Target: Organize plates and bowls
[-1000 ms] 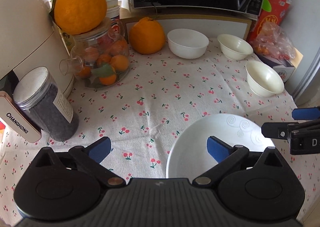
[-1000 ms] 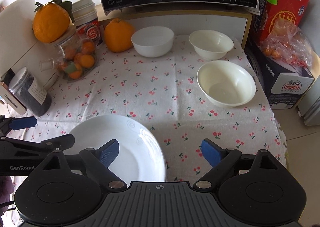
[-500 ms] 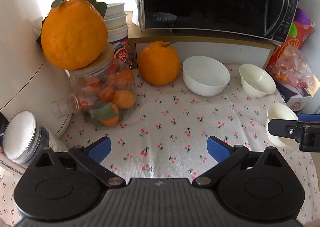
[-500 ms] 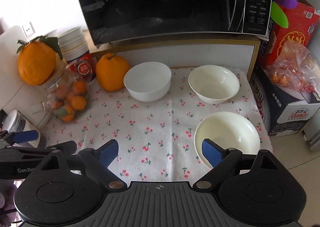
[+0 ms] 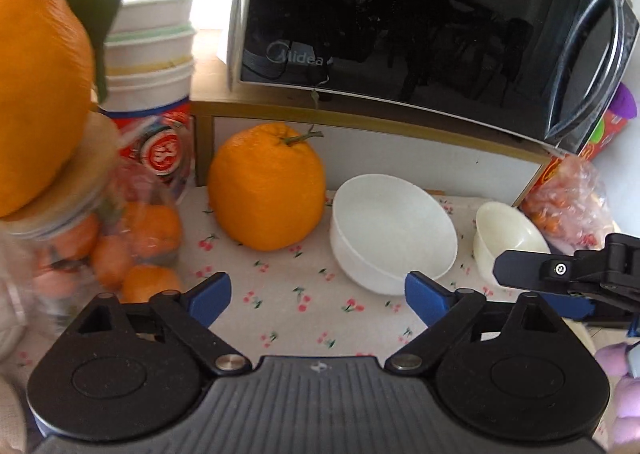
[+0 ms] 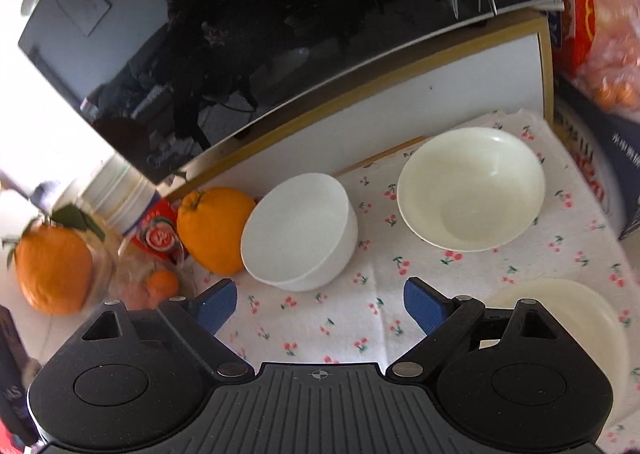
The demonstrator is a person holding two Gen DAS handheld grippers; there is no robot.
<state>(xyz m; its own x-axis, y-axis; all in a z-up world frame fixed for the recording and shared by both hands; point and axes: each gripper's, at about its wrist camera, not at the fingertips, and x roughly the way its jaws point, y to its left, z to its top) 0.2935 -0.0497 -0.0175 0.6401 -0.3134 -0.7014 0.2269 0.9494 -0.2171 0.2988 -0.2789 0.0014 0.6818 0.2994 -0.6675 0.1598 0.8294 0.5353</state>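
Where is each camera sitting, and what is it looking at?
Left wrist view: sits on the left tongs, looks forward and down at the white bowl, big orange and microwave; the right tongs poke in.
Right wrist view: sits on the right tongs, tilted, looks at the white bowl and two cream bowls.
Both share the white bowl, orange, microwave and cherry tablecloth.

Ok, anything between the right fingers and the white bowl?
No. Only bare cherry-print cloth lies between the right gripper and the white bowl, seen in the right wrist view.
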